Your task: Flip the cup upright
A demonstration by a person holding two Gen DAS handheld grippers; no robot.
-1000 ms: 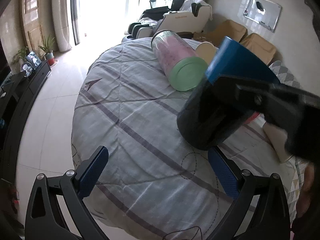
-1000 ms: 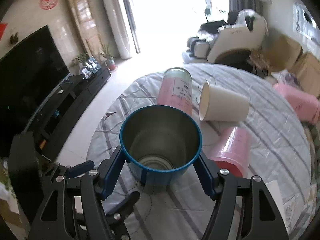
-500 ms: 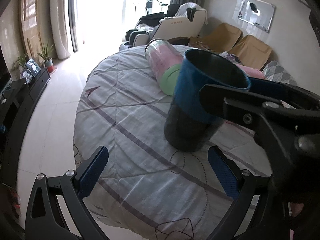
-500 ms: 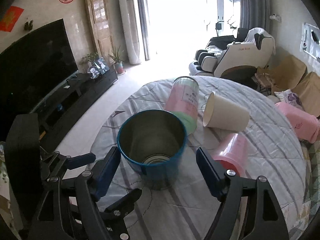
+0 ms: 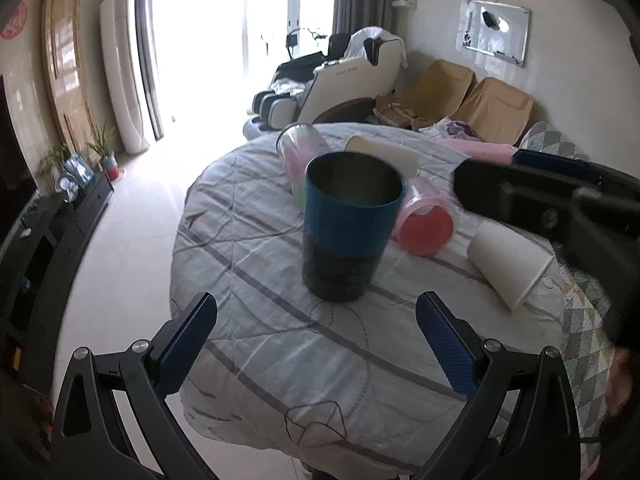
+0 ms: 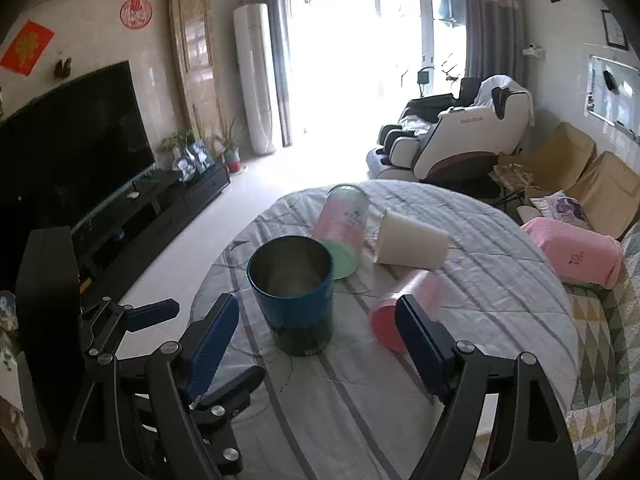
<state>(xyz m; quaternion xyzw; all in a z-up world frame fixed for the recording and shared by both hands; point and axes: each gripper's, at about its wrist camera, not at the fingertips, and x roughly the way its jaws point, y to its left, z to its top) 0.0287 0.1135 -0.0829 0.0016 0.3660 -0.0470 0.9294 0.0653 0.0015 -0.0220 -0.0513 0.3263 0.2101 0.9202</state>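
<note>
A blue-and-black metal cup [image 5: 348,228] stands upright, mouth up, on the round table with a striped grey cloth [image 5: 280,340]. It also shows in the right wrist view [image 6: 296,300]. My left gripper [image 5: 316,344] is open and empty, just short of the cup. My right gripper [image 6: 316,344] is open and empty, with the cup standing free beyond its fingers. The right gripper's body shows at the right of the left wrist view [image 5: 560,216].
Lying on their sides behind the cup are a pink canister with a green lid [image 6: 344,232], a white paper cup [image 6: 412,244] and a pink cup with a red end [image 6: 400,308]. Another white paper cup [image 5: 508,264] lies at the right. A pink bundle [image 6: 576,252] sits on the sofa.
The right gripper held the cup tilted in the air, set it upright on the cloth, opened and drew back. The left gripper stayed open.
</note>
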